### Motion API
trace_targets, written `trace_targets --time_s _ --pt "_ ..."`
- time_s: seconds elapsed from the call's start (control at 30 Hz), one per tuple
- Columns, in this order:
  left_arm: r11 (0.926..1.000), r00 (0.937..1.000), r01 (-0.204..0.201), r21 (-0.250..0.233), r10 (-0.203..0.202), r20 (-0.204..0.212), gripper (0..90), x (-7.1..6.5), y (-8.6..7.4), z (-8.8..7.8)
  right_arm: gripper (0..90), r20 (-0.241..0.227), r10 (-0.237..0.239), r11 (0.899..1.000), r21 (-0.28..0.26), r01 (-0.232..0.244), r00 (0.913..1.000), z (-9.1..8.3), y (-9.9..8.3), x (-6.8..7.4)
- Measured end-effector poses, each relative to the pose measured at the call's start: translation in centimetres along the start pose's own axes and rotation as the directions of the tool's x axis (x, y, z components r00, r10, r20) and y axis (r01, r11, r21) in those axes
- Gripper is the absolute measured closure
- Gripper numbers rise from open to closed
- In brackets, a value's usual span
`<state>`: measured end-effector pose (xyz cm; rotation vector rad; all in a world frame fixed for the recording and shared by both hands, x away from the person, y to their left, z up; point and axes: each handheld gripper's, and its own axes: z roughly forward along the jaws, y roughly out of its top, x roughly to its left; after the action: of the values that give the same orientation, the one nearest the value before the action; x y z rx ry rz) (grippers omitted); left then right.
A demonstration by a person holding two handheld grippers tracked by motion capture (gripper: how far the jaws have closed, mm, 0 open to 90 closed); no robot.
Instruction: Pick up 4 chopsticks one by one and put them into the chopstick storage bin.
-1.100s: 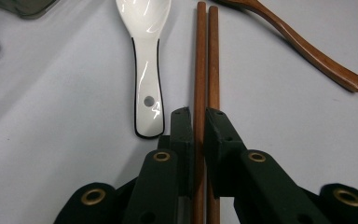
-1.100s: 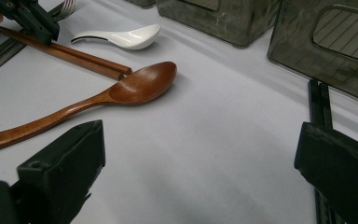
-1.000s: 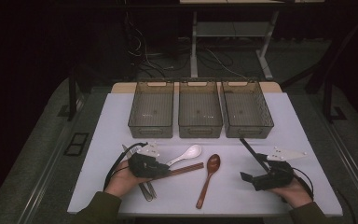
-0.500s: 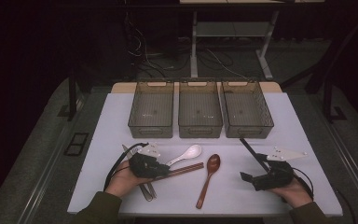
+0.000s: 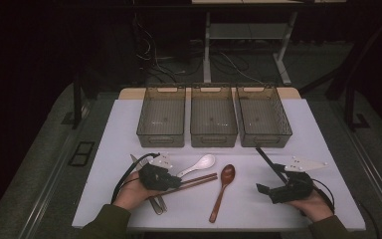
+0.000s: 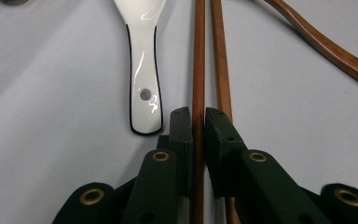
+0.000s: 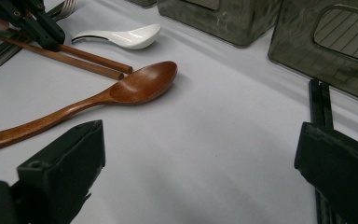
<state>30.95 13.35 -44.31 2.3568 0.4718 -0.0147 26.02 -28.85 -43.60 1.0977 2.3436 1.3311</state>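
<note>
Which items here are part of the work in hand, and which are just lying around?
In hand:
- left gripper, jaws shut on one of the brown chopsticks

Lying about:
- white spoon
- wooden spoon
- black chopsticks
- three bins
- right gripper, open

A lab-like recording room: a white worktop (image 5: pixel 129 129) on a dark floor, loose cables (image 5: pixel 154 55) behind, and a bare desk frame (image 5: pixel 248 35).

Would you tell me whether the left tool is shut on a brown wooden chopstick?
Yes: the left tool is shut on one brown wooden chopstick, black pads pressing both sides.
</note>
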Motion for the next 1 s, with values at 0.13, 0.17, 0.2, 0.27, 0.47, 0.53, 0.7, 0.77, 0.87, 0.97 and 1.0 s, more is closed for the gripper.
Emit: trace_targets --time_s 0.13,0.17,0.2,0.27,0.47,0.53,0.7,0.77,0.87,0.97,1.0 --pt "1.0000 0.9999 -0.004 0.005 0.004 -0.013 81.7 -0.1 0.1 0.0 1.7 0.000 0.000 1.000 0.000 0.000 1.0000 0.0 0.0 0.0" --pt "1.0000 0.9998 -0.006 0.006 0.006 -0.016 82.3 -0.2 0.1 0.0 1.7 0.000 0.000 1.000 0.000 0.000 1.0000 0.0 0.0 0.0" --pt "0.9999 0.9997 -0.012 0.007 0.012 -0.021 82.8 -0.2 0.1 0.0 1.7 0.000 0.000 1.000 0.001 0.000 1.0000 0.0 0.0 0.0" --pt "0.9998 0.9996 -0.014 0.012 0.014 -0.026 83.1 -0.3 0.2 0.0 1.7 -0.001 -0.002 1.000 0.002 0.002 1.0000 0.0 0.0 0.0" --pt "0.9999 0.9999 0.001 0.011 -0.001 -0.015 83.5 -0.2 0.2 0.0 1.7 -0.003 -0.013 1.000 0.009 0.013 0.9999 0.1 -0.1 0.1" --pt "1.0000 0.9999 0.002 0.007 -0.002 -0.011 83.6 -0.3 0.2 -0.1 1.6 -0.008 -0.018 1.000 0.010 0.018 0.9998 0.1 -0.2 0.2" --pt "0.9999 0.9999 0.006 -0.013 -0.006 -0.009 83.6 -0.2 0.3 -0.5 1.6 -0.025 -0.015 1.000 0.021 0.015 0.9996 0.7 -0.7 0.2" --pt "0.9998 0.9999 0.009 -0.018 -0.009 -0.010 83.6 -0.1 0.3 -0.8 1.6 -0.023 -0.021 0.999 0.037 0.022 0.9995 0.9 -0.8 0.2" --pt "0.9991 0.9999 0.015 -0.040 -0.016 -0.004 83.6 0.0 0.3 -1.2 1.6 -0.028 -0.024 0.999 0.039 0.025 0.9993 0.9 -0.8 0.3" --pt "0.9987 0.9998 0.017 -0.049 -0.017 0.003 83.6 0.1 0.4 -1.6 1.6 -0.032 -0.020 0.999 0.033 0.021 0.9993 0.9 -0.8 0.2" --pt "0.9987 0.9998 0.018 -0.049 -0.017 0.002 83.6 0.1 0.4 -1.7 1.6 -0.033 -0.019 0.999 0.032 0.020 0.9993 0.9 -0.8 0.2"
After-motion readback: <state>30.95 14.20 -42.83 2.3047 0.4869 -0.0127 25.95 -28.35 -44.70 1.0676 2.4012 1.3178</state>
